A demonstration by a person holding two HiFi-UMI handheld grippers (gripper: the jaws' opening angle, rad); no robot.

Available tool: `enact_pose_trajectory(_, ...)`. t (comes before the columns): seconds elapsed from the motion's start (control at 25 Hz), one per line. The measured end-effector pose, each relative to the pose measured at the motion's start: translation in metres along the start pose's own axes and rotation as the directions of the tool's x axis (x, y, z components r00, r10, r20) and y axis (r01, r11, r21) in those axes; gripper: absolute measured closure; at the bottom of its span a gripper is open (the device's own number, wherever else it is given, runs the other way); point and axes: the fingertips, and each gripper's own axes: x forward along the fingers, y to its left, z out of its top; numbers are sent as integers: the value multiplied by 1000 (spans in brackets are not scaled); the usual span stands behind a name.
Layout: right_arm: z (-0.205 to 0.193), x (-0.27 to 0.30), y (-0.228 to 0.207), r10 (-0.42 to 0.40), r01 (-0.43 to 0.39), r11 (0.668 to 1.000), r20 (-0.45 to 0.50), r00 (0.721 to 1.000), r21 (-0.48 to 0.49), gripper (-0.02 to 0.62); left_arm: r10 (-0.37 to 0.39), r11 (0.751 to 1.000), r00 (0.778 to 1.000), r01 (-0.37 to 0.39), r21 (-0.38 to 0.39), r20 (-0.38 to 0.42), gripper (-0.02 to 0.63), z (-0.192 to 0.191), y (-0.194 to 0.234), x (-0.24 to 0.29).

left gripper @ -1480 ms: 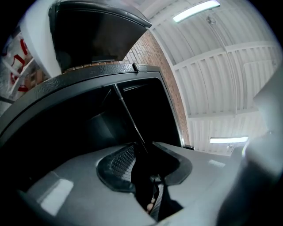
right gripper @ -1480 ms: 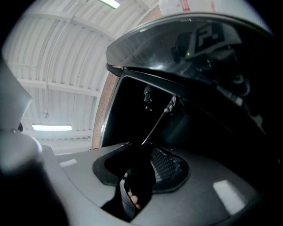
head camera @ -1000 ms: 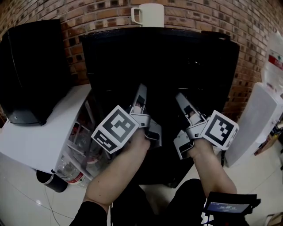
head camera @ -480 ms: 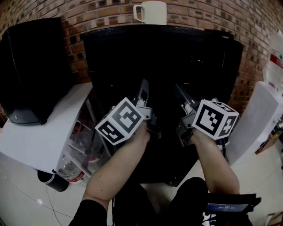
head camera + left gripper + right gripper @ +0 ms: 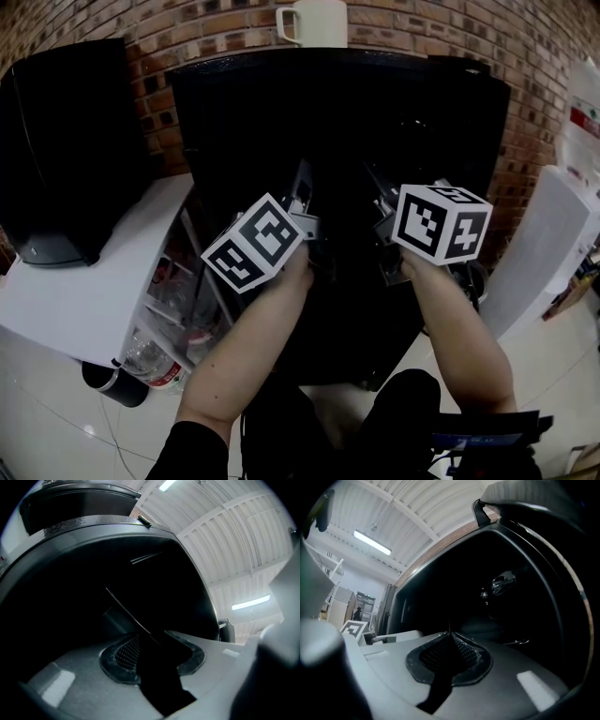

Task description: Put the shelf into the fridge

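Brick wall (image 5: 534, 56) backs the black fridge (image 5: 225, 103), whose cavity is dark. The left tongs (image 5: 154, 648) are opening, their pads clear of a thin dark edge slanting between them. I take this edge for the shelf (image 5: 125, 610), a release that would suit a shelf already resting inside. The right tongs (image 5: 450, 637) are closed tight with nothing visible in them, perhaps to nudge rather than grip. Outward, the white door (image 5: 75, 300) stands swung aside for access, and a mug (image 5: 314, 21) sits on top.
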Motion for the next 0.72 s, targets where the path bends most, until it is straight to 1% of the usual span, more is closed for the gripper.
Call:
enact_pose_trajectory(0.12,2,5,2,1,-1,1000,1,1000,4,594,11,1000,1000,-11,11,-22,463,-2,-1,-8)
enact_pose_trajectory(0.16,2,5,2,0,0,1000,2,1000,6,594,22,999,999,-21,25,-25,485,-2,-2,-13)
enact_pose_trajectory(0.2,3,6,2,-2,2,1000,4,1000,5,594,30,998,999,-29,47,-17,518,-1,-3,-19)
enact_pose_trajectory(0.24,3,6,2,-4,4,1000,4,1000,2,594,35,996,999,-35,80,2,535,3,-6,-24)
enact_pose_trajectory(0.28,3,5,2,-6,6,1000,1,1000,-1,594,38,991,999,-41,125,29,538,9,-9,-28)
enact_pose_trajectory(0.36,1,5,4,-4,3,1000,-13,1000,-8,594,44,975,997,-58,216,67,549,21,-15,-32)
enact_pose_trajectory(0.4,-1,5,5,0,0,1000,-19,1000,-12,594,49,966,996,-65,251,69,567,24,-17,-31)
enact_pose_trajectory(0.48,-2,5,7,3,-4,1000,-26,1000,-23,594,63,949,997,-73,307,41,577,24,-17,-25)
enact_pose_trajectory(0.56,-3,5,7,-3,2,1000,-32,999,-26,594,87,933,996,-85,348,12,587,18,-15,-20)
enact_pose_trajectory(0.64,-5,4,6,-7,7,1000,-40,999,-18,595,108,917,994,-103,385,9,606,15,-13,-19)
enact_pose_trajectory(0.72,-6,5,5,-4,4,1000,-46,999,-10,595,122,910,993,-116,399,10,606,16,-11,-19)
